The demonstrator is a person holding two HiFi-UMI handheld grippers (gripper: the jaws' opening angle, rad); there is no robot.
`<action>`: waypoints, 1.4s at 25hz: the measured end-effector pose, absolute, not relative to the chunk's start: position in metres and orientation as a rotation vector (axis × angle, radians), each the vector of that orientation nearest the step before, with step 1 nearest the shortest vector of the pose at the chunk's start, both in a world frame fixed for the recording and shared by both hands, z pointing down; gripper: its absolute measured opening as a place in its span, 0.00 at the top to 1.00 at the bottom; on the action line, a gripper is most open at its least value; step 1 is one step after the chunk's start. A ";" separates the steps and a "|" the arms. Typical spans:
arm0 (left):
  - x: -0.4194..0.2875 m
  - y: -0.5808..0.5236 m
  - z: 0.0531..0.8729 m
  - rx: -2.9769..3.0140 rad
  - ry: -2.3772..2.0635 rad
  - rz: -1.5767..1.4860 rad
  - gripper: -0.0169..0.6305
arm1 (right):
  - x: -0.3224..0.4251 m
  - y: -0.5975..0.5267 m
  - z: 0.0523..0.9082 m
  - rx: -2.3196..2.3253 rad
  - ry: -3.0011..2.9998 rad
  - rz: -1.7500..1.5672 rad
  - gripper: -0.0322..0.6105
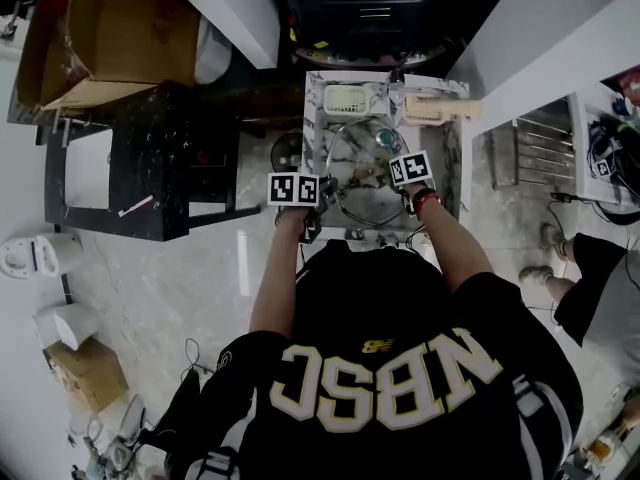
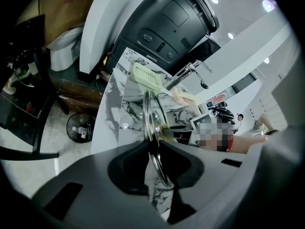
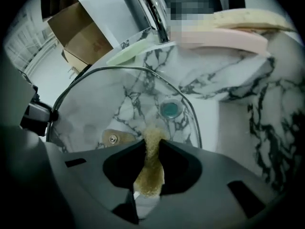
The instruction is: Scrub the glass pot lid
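**Head view and both tool views, one moment.** A person in a black jersey [image 1: 390, 368] stands at the near edge of a marble surface [image 3: 248, 104] with one tool in each hand.

**Left tool** [image 2: 153, 144]: the jaws are nearly together and clamped on the metal rim of the glass pot lid [image 3: 124, 104]. The lid runs edge-on between them in the left tool view.

**Lid:** it sits over the middle of the surface, gripped at its left side, with its face turned toward the right tool. Whether its lower edge rests on the marble cannot be told.

**Right tool** [image 3: 152, 144]: the jaws are pinched on a yellow-brown sponge [image 3: 148, 175]. The sponge sticks out past the jaw tips, and its end meets the glass just beside the metal fitting [image 3: 114, 137] at the lid's centre.

**Through the glass:** a teal drain [image 3: 170, 109] shows in the marble behind the lid.

**Far edge of the surface:**
- A chrome faucet [image 3: 151, 11] rises at the middle.
- A pale green tray [image 1: 348, 100] lies toward the far left corner.
- A pink board [image 3: 224, 38] lies toward the far right corner, with a beige piece on top of it.

**Beyond the surface:**
- A black side table [image 1: 150, 168] stands to the left on the floor.
- A cardboard box [image 1: 90, 38] sits behind the side table.
- A round black bin [image 2: 81, 128] stands near the left edge of the surface.
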State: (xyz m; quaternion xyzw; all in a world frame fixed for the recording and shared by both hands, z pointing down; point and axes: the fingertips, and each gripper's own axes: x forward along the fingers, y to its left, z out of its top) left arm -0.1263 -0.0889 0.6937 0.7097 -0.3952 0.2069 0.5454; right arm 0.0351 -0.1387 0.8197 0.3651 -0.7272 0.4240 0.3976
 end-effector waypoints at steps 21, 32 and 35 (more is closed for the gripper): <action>-0.128 -0.088 0.696 1.687 -0.947 0.523 0.86 | -0.064 -0.141 0.756 0.852 -2.124 1.205 0.81; -0.127 -0.084 0.697 1.666 -0.931 0.531 0.84 | 0.008 -0.174 0.808 0.999 -1.957 1.127 0.81; -0.127 -0.085 0.697 1.667 -0.928 0.532 0.84 | 0.026 -0.159 0.818 0.993 -1.902 1.130 0.81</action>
